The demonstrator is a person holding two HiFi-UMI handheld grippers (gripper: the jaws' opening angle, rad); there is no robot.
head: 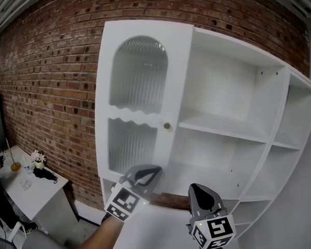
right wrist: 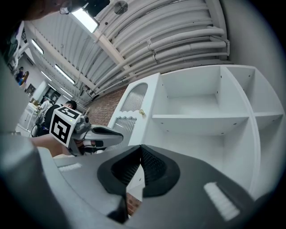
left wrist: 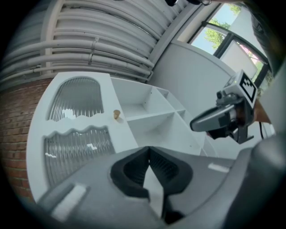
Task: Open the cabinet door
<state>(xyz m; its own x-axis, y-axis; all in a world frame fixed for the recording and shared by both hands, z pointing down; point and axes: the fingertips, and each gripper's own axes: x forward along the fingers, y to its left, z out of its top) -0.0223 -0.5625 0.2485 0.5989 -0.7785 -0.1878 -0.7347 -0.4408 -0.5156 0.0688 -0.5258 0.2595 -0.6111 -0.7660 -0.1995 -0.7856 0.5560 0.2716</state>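
Behind everything runs a red brick wall point(head: 54, 79), and a tall white cabinet point(head: 242, 63) stands against it. On the left gripper point(left wrist: 149, 152) the black ribbed fingers point(left wrist: 134, 169) are pressed together with nothing between them. The right gripper point(right wrist: 141, 150) is the same, its fingers point(right wrist: 154, 167) closed on nothing. Both are held side by side, tilted slightly upward toward the cabinet's lower edge and clear of it, the left one under the door's lower right corner. The cabinet door point(head: 138, 105) takes up the cabinet's left side, with an arched ribbed pane above a wavy rail and a second ribbed pane below. A small brass knob point(head: 167, 126) sits at the door's right edge, about halfway up. Just right of it are the open shelves point(head: 223, 127). Whether the door is fully shut or slightly ajar I cannot tell
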